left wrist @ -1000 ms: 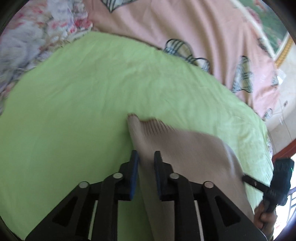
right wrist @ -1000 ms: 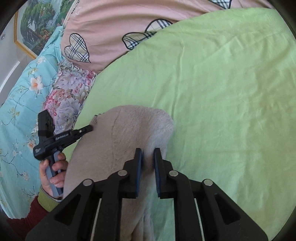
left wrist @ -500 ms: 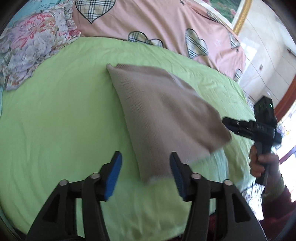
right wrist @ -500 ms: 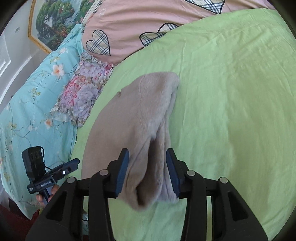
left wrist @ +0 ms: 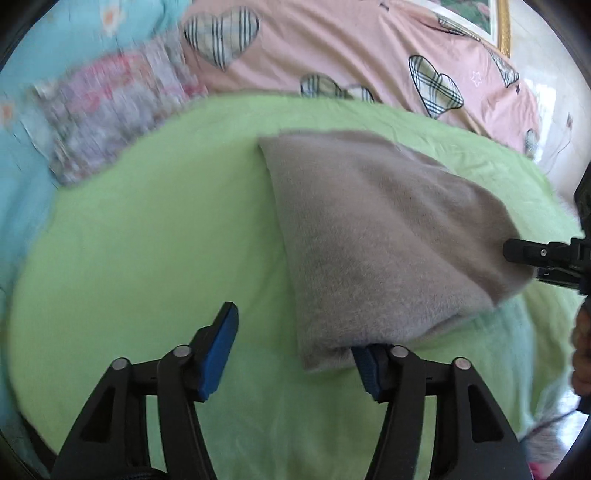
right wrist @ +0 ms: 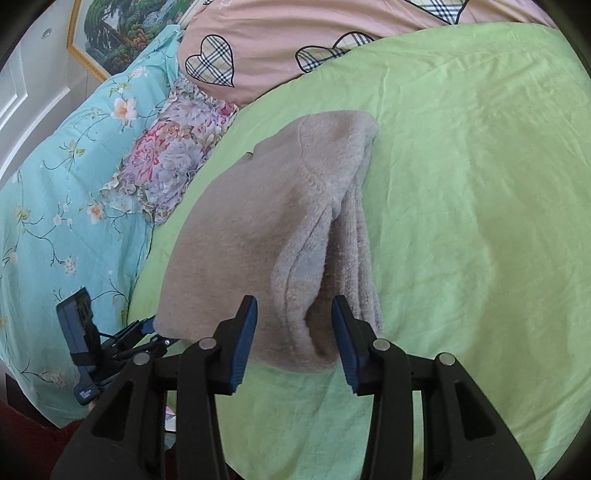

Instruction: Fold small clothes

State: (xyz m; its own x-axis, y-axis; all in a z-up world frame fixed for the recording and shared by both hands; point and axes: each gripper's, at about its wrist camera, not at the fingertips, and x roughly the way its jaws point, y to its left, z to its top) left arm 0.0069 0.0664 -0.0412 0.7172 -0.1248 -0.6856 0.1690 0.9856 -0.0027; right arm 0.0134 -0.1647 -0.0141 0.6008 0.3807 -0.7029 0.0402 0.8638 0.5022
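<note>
A beige fuzzy knit garment [left wrist: 376,229] lies folded on the light green blanket [left wrist: 147,240]. My left gripper [left wrist: 295,350] is open; the garment's near left corner lies over its right finger. In the right wrist view the garment [right wrist: 258,221] shows its folded layers, and my right gripper [right wrist: 295,336] is open with the near right corner lying between its fingers. Each gripper appears at the edge of the other's view: the right one [left wrist: 546,258], the left one [right wrist: 122,339].
A pink quilt with plaid hearts [left wrist: 351,55] lies behind the blanket. A floral pillow [right wrist: 173,158] and a turquoise flowered cover [right wrist: 55,184] lie on the left. A framed picture [right wrist: 122,29] hangs on the wall.
Both grippers have opened and let go of the garment, then drawn back a little. The garment went from held up to lying folded on the blanket.
</note>
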